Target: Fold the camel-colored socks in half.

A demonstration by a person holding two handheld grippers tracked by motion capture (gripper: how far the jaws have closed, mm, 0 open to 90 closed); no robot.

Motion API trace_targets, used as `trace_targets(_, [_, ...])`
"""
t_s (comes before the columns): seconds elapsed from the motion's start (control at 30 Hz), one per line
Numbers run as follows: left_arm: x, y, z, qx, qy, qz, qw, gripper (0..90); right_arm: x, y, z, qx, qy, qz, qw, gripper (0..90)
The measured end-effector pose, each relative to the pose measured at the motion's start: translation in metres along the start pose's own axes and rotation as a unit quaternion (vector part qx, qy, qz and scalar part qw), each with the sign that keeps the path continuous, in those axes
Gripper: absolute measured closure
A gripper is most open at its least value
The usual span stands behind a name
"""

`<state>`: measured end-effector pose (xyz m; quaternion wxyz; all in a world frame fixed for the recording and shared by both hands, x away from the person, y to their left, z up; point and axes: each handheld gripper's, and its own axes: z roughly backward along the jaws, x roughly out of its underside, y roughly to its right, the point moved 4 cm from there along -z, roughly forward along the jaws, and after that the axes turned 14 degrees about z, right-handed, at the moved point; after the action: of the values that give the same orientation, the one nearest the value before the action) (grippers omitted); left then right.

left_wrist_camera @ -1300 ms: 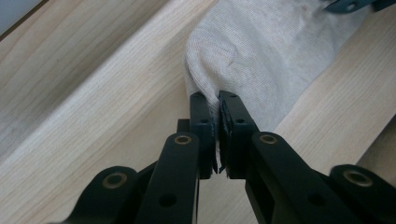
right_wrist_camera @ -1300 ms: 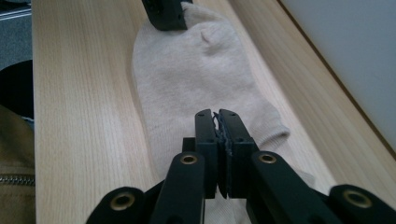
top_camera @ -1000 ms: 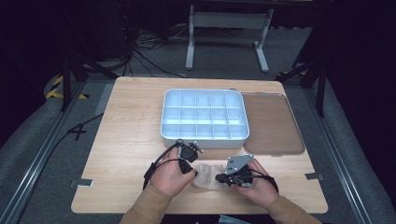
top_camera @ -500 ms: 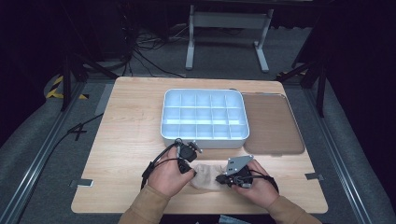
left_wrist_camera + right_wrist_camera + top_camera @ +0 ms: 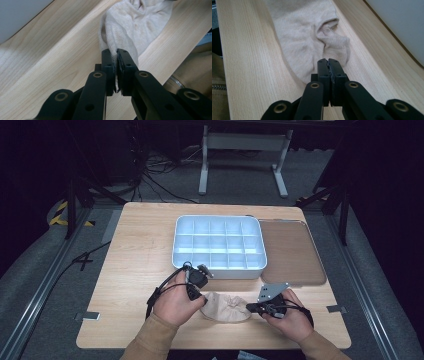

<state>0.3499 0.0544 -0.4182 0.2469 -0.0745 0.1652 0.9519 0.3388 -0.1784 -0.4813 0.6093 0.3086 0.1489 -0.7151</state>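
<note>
The right gripper (image 5: pixel 254 308) now sits slightly farther to the right than a second ago, and the beige sock (image 5: pixel 226 306) lies stretched a little longer between the two pairs of jaws, its right end drawn out flatter.

Showing a pale beige knit on the sock (image 5: pixel 227 306), with a fine ribbed weave. Showing black on the left tool (image 5: pixel 116 58) and on the right tool (image 5: pixel 328 65), with small brass-coloured rivets. Showing light wood with straight grain lines on the desk (image 5: pixel 140 250). Appearing white with a bluish tint, the compartment box (image 5: pixel 219 244). Appearing brown, the tray (image 5: pixel 290 251). Appearing tan, the sleeves (image 5: pixel 150 342).
</note>
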Motion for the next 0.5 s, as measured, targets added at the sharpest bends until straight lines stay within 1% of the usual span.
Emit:
trace_targets(0.03, [0.000, 0.001, 0.001, 0.001, 0.001, -0.001, 1.0000, 85.1, 0.001, -0.001, 0.000, 0.000, 0.000, -0.002, 1.0000, 89.1])
trace_targets(0.07, [0.000, 0.002, 0.002, 0.003, -0.004, -0.003, 1.0000, 85.0, 0.001, -0.001, -0.001, -0.002, -0.001, -0.003, 1.0000, 89.1])
trace_targets(0.1, [-0.001, 0.002, 0.003, 0.002, -0.005, -0.007, 1.0000, 85.0, 0.002, -0.002, -0.003, -0.003, -0.001, -0.005, 1.0000, 89.2])
trace_targets(0.13, [-0.001, 0.003, 0.003, 0.004, -0.005, -0.003, 1.0000, 85.0, 0.003, -0.002, -0.005, -0.001, -0.005, -0.003, 1.0000, 89.4])
trace_targets(0.17, [-0.002, 0.003, 0.003, 0.003, -0.005, -0.010, 0.9999, 85.0, 0.004, -0.003, -0.008, -0.002, -0.009, 0.000, 1.0000, 89.5])
trace_targets(0.2, [-0.002, 0.004, 0.003, 0.004, -0.006, -0.009, 0.9999, 85.0, 0.004, -0.003, -0.011, -0.003, -0.011, 0.000, 0.9999, 89.5])
trace_targets(0.23, [-0.003, 0.005, 0.004, 0.005, -0.005, -0.014, 0.9999, 85.0, 0.005, -0.004, -0.014, -0.003, -0.014, 0.005, 0.9999, 89.5])
trace_targets(0.27, [-0.003, 0.006, 0.005, 0.002, -0.006, -0.016, 0.9999, 85.0, 0.005, -0.004, -0.016, -0.007, -0.006, 0.001, 1.0000, 89.6])
trace_targets(0.3, [-0.004, 0.008, 0.004, 0.007, -0.003, -0.016, 0.9998, 85.0, 0.005, -0.004, -0.016, -0.009, -0.002, 0.000, 1.0000, 89.7])
trace_targets(0.37, [-0.004, 0.008, 0.005, 0.006, 0.000, -0.017, 0.9998, 84.9, 0.006, -0.005, -0.016, -0.009, -0.001, 0.002, 1.0000, 89.7])
trace_targets(0.43, [-0.006, 0.011, 0.005, 0.010, 0.003, -0.026, 0.9996, 85.0, 0.006, -0.004, -0.016, -0.006, 0.000, 0.004, 1.0000, 89.7])
trace_targets(0.47, [-0.006, 0.012, 0.006, 0.011, 0.001, -0.025, 0.9996, 85.0, 0.007, -0.005, -0.016, -0.008, 0.003, 0.002, 1.0000, 89.7])
trace_targets(0.5, [-0.007, 0.013, 0.005, 0.011, 0.006, -0.030, 0.9995, 84.9, 0.007, -0.005, -0.016, -0.007, 0.004, 0.002, 1.0000, 89.7])
